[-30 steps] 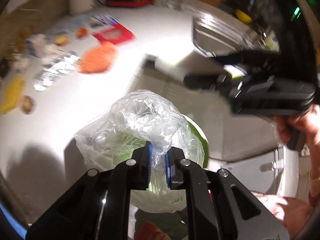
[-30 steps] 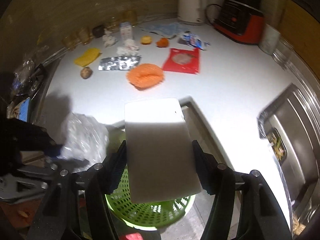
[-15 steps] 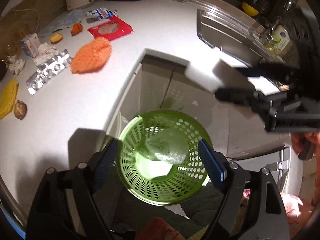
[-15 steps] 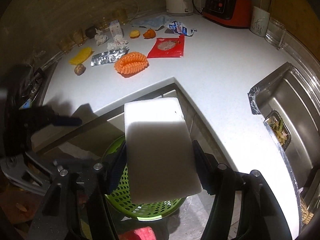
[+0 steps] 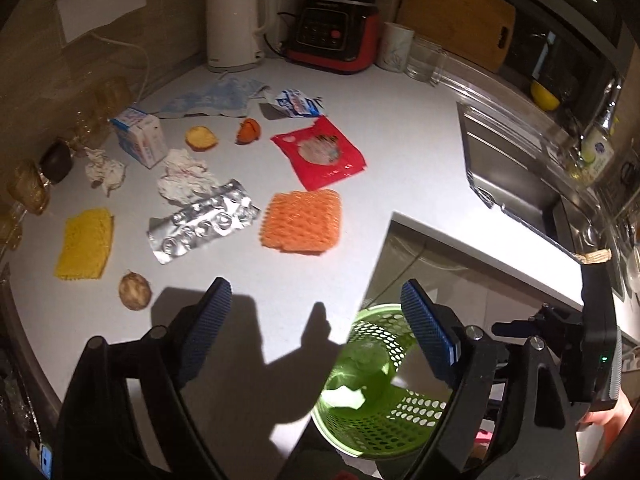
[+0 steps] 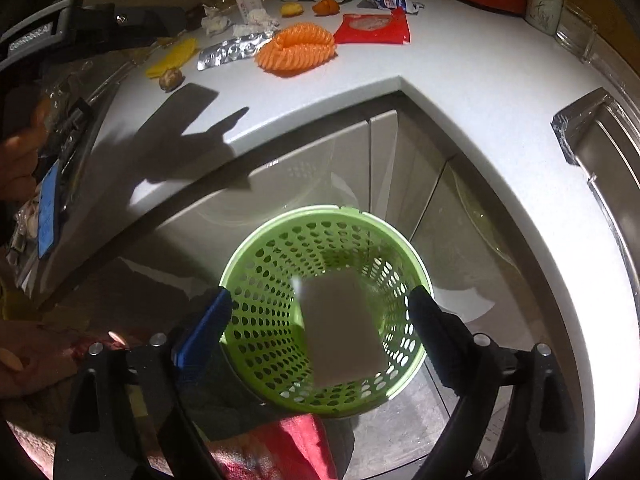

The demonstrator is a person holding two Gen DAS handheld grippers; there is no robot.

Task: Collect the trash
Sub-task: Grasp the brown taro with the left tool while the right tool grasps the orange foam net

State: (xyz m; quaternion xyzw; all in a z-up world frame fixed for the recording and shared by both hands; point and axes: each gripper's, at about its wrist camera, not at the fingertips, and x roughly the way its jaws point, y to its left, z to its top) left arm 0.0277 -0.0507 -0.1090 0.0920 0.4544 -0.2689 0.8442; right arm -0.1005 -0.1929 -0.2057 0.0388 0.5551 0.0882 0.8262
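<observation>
Litter lay scattered across the white counter [image 5: 400, 184]: an orange foam net [image 5: 303, 222], a red wrapper [image 5: 320, 152], a foil blister sheet [image 5: 204, 226], a yellow net [image 5: 85, 244], crumpled tissues [image 5: 182, 178] and a small milk carton [image 5: 140, 140], with a kettle [image 5: 234, 22] and a blender base [image 5: 334, 36] behind. The left gripper [image 5: 316, 322] hung over the counter's edge, jaws spread wide with nothing between them, well short of the litter. Only the right wrist view looked straight into the green basket [image 6: 256, 280] below the counter, where a blurred white block [image 6: 340, 332] sat inside the rim; the right gripper [image 6: 320, 320] stood above it, jaws parted and touching nothing.
</observation>
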